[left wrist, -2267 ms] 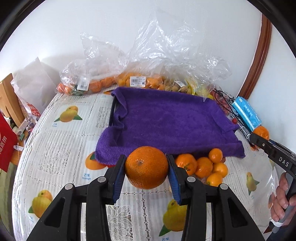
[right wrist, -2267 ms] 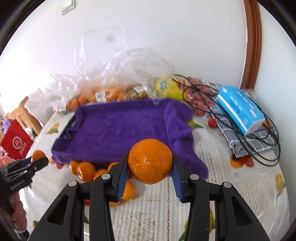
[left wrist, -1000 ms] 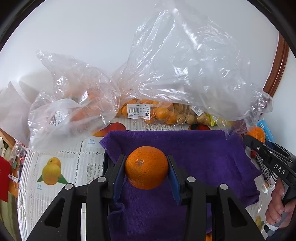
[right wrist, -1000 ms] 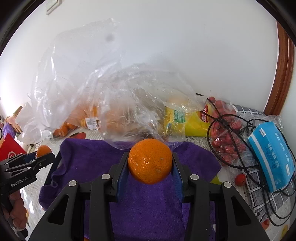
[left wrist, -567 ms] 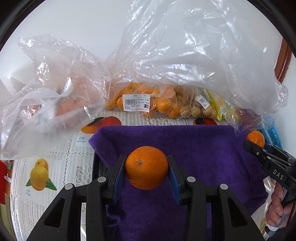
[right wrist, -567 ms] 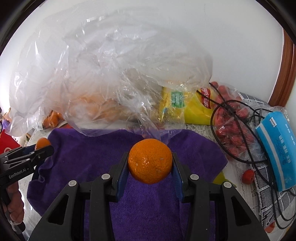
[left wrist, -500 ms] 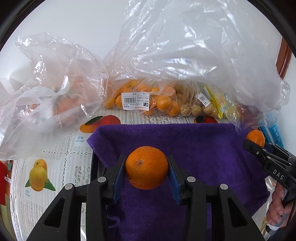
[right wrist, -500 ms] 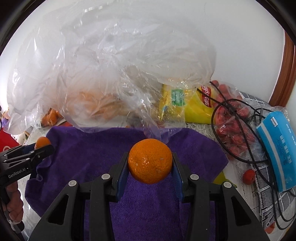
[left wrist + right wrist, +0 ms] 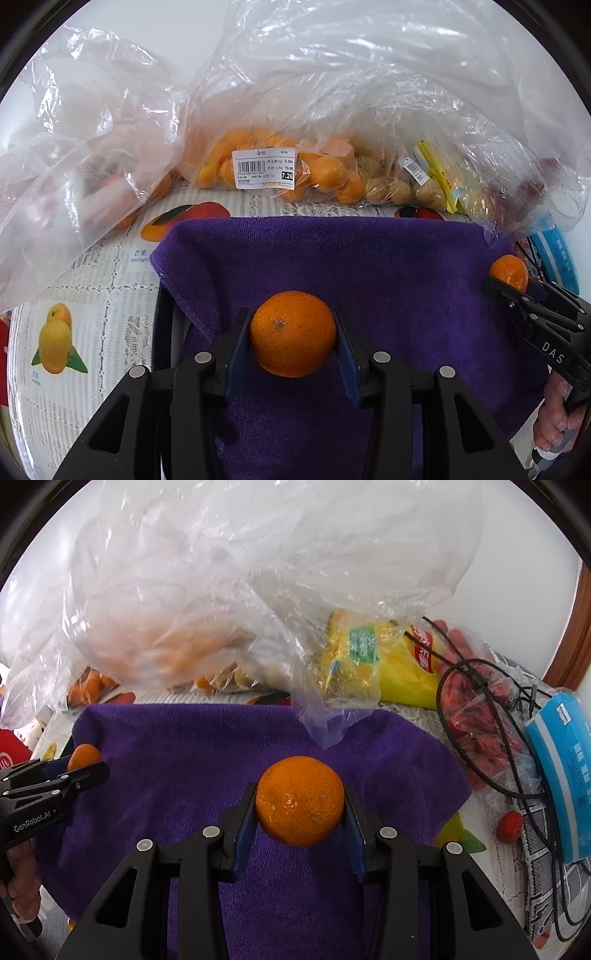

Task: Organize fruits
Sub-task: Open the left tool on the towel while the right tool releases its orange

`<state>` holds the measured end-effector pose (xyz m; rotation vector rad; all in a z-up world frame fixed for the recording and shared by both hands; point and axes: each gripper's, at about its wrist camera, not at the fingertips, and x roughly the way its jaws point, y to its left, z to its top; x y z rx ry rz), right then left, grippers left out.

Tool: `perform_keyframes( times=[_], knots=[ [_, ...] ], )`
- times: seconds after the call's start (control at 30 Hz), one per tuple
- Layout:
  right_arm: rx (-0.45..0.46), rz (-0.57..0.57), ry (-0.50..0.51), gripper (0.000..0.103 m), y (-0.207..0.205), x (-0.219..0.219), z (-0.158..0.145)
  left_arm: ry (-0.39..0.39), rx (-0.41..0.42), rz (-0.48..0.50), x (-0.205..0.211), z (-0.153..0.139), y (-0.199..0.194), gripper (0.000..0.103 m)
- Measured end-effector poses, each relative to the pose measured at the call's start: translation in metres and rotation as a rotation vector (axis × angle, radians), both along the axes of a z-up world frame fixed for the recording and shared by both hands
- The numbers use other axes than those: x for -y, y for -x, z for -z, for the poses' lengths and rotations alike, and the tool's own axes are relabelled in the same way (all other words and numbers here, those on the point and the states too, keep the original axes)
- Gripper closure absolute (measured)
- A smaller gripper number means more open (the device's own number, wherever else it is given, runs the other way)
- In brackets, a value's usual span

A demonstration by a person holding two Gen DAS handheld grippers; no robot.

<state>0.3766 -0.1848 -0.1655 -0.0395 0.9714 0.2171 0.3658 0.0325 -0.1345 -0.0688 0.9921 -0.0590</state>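
The left gripper [image 9: 293, 334] is clamped on an orange [image 9: 293, 333], its blue pads pressing the fruit from both sides. Under and beyond the jaws lies a purple towel [image 9: 369, 266], draped over a dark tray whose rim [image 9: 162, 321] shows to the left of the jaws. The right gripper [image 9: 299, 802] is likewise clamped on a second orange [image 9: 299, 801], held over the same towel.

Each camera catches the other tool at the edge of its view. From the left wrist, the right gripper comes in at the far right with its fruit at the tip, a hand [image 9: 554, 417] on its handle below. From the right wrist, the left gripper sits at the far left with its fruit peeping over the jaws (only the top of it shows).

Ahead of the left jaws, past the towel's far edge, lies a clear bag [image 9: 280, 173] of small orange fruit with a white price label [image 9: 264, 169]; beside it to the right are pale round fruit [image 9: 388, 190] in the same heap of plastic. Left of the jaws, the tablecloth [image 9: 92, 314] is printed with mangoes.

Ahead and right of the right jaws sits a yellow packet [image 9: 388, 664], then a bag of red fruit [image 9: 476, 709] crossed by a black cable [image 9: 495, 716]. Further right lies a blue tissue pack [image 9: 561, 771], with one loose red fruit [image 9: 509, 826] near it on the cloth.
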Motion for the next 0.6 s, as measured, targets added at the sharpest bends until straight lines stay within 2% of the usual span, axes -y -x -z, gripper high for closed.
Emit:
perform_keyframes(
  times=[0.6],
  knots=[
    [-0.055, -0.013, 0.02, 0.06, -0.003, -0.005, 0.012, -0.005, -0.06, 0.007, 0.004, 0.013, -0.006, 0.061]
  ],
)
